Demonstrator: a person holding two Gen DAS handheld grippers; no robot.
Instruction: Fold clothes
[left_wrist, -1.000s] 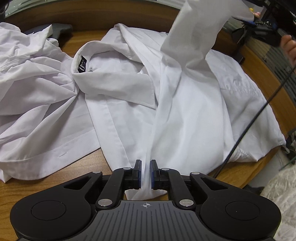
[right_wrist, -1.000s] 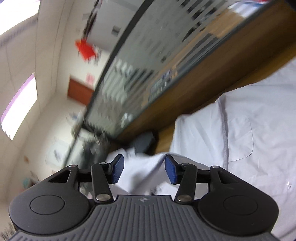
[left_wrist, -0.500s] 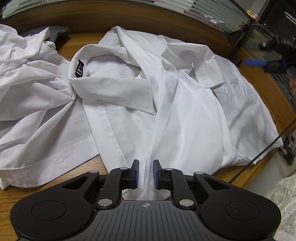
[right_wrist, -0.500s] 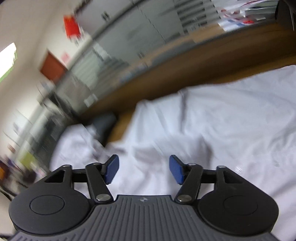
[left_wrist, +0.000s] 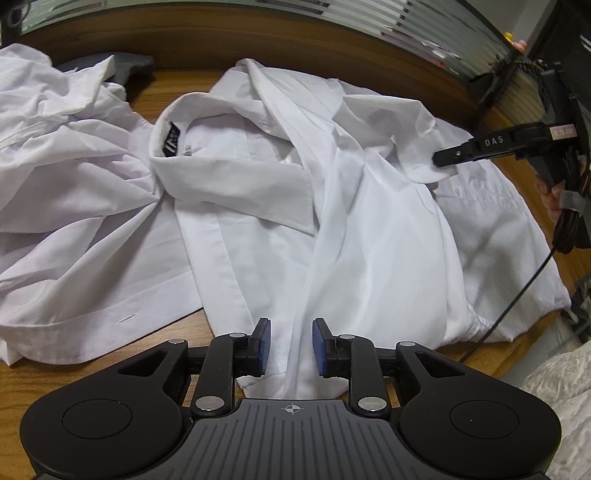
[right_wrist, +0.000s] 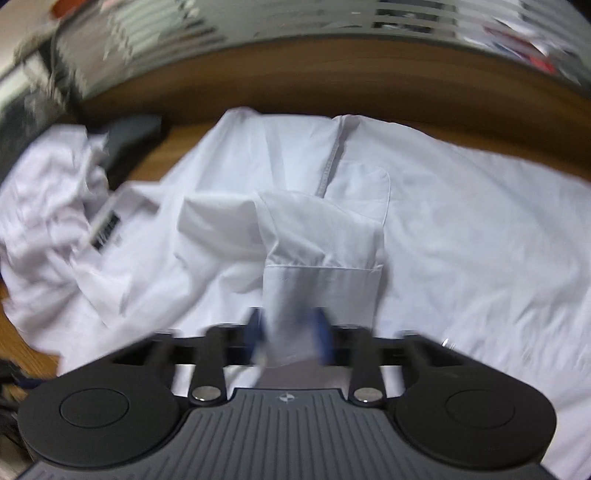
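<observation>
White woven cotton covers most of the wooden tabletop (left_wrist: 173, 92). The shirt (left_wrist: 280, 229) lies flat at centre, collar (left_wrist: 236, 181) spread open with a dark neck label inside, button placket running toward the near edge, and a chest pocket on the right panel. One sleeve is folded across the front; its stiff, stitched cuff (right_wrist: 321, 291) lies on the right panel. A second white garment (left_wrist: 62, 184) lies crumpled to the left, its hem touching the shirt's side. A dark grey object (left_wrist: 129, 66) sits beyond it near the raised wooden back edge.

Left gripper (left_wrist: 290, 347): the jaws have just been opening and now stand parted by a narrow gap. The shirt's lower hem fold lies between the blue pads (left_wrist: 264, 343), and neither pad presses on it; the cloth is released.

Right gripper (right_wrist: 290, 332): the jaws have just been closing. In the blurred right wrist view the cuff cloth sits between them; in the left wrist view the closed tips (left_wrist: 447, 157) pinch the cuff edge. The jaws are clenched on the cuff.

Edges: the near tabletop edge runs just below the hem. The shirt's right side reaches the right tabletop edge. A black cable (left_wrist: 517, 295) crosses above that corner. Bare wood shows beyond the collar and at the near left corner.
</observation>
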